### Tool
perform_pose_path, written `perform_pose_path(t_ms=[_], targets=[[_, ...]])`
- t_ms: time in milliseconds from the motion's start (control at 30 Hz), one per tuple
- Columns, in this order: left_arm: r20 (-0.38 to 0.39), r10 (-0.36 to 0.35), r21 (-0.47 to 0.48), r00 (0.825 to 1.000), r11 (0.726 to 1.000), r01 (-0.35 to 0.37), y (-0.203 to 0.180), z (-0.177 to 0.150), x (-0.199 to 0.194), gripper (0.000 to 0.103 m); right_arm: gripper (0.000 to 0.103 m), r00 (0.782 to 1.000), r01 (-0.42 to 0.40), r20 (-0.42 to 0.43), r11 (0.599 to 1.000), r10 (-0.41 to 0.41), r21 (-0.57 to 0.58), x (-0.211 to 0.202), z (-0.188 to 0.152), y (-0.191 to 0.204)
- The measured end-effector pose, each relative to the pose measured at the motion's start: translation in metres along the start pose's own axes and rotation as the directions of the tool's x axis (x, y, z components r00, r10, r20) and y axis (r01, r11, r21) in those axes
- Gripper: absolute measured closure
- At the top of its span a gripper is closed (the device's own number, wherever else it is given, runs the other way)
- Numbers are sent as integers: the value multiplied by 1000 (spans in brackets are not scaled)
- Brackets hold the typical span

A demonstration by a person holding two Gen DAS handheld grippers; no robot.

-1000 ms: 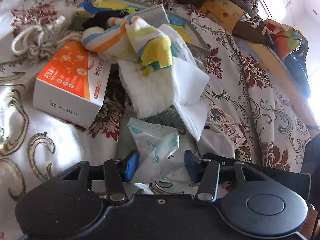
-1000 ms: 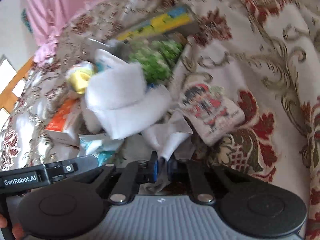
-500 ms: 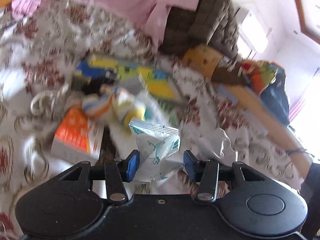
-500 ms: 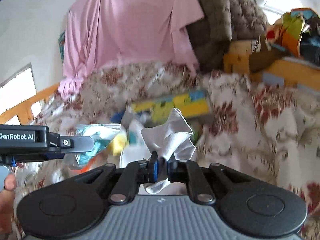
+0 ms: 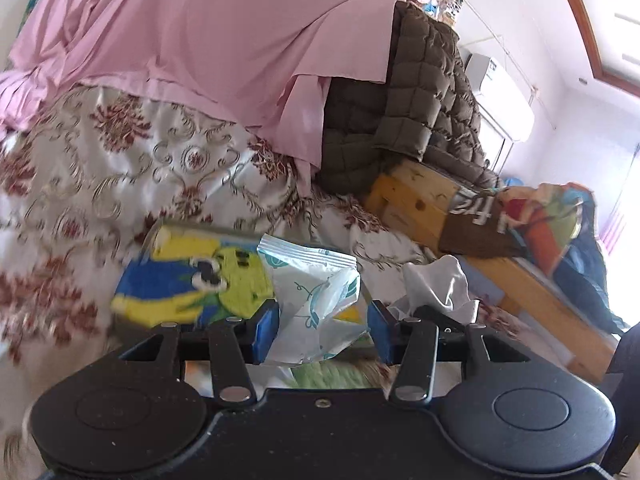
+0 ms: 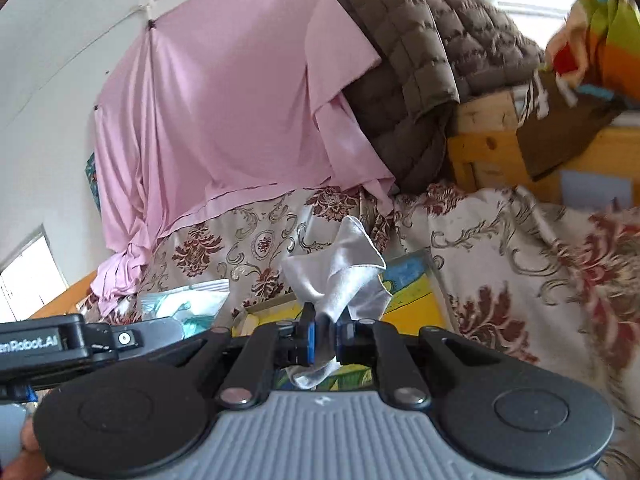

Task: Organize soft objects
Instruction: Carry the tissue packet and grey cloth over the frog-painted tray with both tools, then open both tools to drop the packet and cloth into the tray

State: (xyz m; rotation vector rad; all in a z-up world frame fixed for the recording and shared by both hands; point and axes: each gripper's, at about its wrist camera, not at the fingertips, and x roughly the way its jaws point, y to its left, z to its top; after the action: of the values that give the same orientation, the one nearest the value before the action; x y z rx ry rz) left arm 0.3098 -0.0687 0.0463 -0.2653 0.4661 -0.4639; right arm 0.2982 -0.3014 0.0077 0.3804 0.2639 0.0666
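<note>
My left gripper (image 5: 322,330) is shut on a soft white and teal tissue pack (image 5: 316,300) and holds it up above the bed. My right gripper (image 6: 325,338) is shut on a crumpled grey-white cloth (image 6: 340,276), also raised. The cloth shows in the left wrist view (image 5: 438,288) to the right of the pack. The pack shows in the right wrist view (image 6: 188,304) at the left, beside the left gripper's body. Below both lies a yellow, blue and green cartoon box (image 5: 192,280), also in the right wrist view (image 6: 408,300).
A floral bedspread (image 5: 120,168) covers the bed. A pink sheet (image 5: 208,40) hangs behind it. A brown quilted blanket (image 5: 408,104) drapes over a wooden frame (image 5: 416,196) at the right, with colourful clothes (image 5: 560,224) piled beyond.
Both grippers have lifted up and tilted away from the pile, carrying the tissue pack and the cloth. The towels and the orange box have dropped out of view.
</note>
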Motion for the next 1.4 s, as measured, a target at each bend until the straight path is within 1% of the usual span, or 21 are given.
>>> perform_pose_path(t_ms=[100,233,300,400,500,667,833,900,933,1000,1133,1167,1267,1300,1333,1367,1400], targets=[[-18,3,7,1000,1000,-3,9,11,37,52,93,1000,3,-5,998,-3,65,28,-3,-21],[-62,-19,-74,998,997,14,29,19,89,52,93,1000,17,-27,992,-13,128,61,-7,-45],[-83,-21,-93,996,996,13,36,18,110,52,93,998,37,-62,992,-30,120,74,-11,-51],[-119,-10,-79,993,997,1,39,18,140,52,93,992,47,-123,989,-29,142,92,-16,-62],[-169,34,-43,985,998,-42,39,14,163,52,91,987,68,-151,987,-45,149,99,-19,-67],[-248,108,-11,963,993,-115,43,6,191,52,87,978,86,-199,986,-56,145,106,-24,-67],[-297,127,4,946,991,-132,43,4,201,50,82,974,96,-217,984,-61,153,110,-24,-68],[-303,138,13,943,990,-141,41,4,202,48,74,973,100,-221,982,-62,163,109,-24,-69],[-302,145,18,942,989,-147,41,3,201,47,72,974,98,-220,982,-60,164,107,-23,-70],[-304,144,20,942,989,-145,41,3,202,45,63,975,91,-216,982,-53,167,106,-22,-70],[-323,148,4,935,988,-155,44,3,205,41,52,975,84,-215,984,-49,156,104,-20,-70],[-326,147,-4,934,988,-157,45,3,206,40,47,975,86,-215,985,-52,152,103,-19,-70],[-321,146,-25,936,986,-162,46,4,204,35,35,976,87,-210,986,-56,140,99,-14,-69],[-317,148,-31,937,986,-166,47,4,202,32,31,977,86,-206,987,-57,136,96,-12,-69],[-312,147,-41,939,985,-168,47,5,200,29,30,978,87,-201,987,-59,133,93,-10,-68],[-308,144,-49,940,985,-167,47,6,198,26,28,978,90,-196,987,-64,131,90,-7,-68],[-302,142,-55,943,985,-166,47,6,195,24,24,979,93,-191,988,-68,126,85,-4,-68]])
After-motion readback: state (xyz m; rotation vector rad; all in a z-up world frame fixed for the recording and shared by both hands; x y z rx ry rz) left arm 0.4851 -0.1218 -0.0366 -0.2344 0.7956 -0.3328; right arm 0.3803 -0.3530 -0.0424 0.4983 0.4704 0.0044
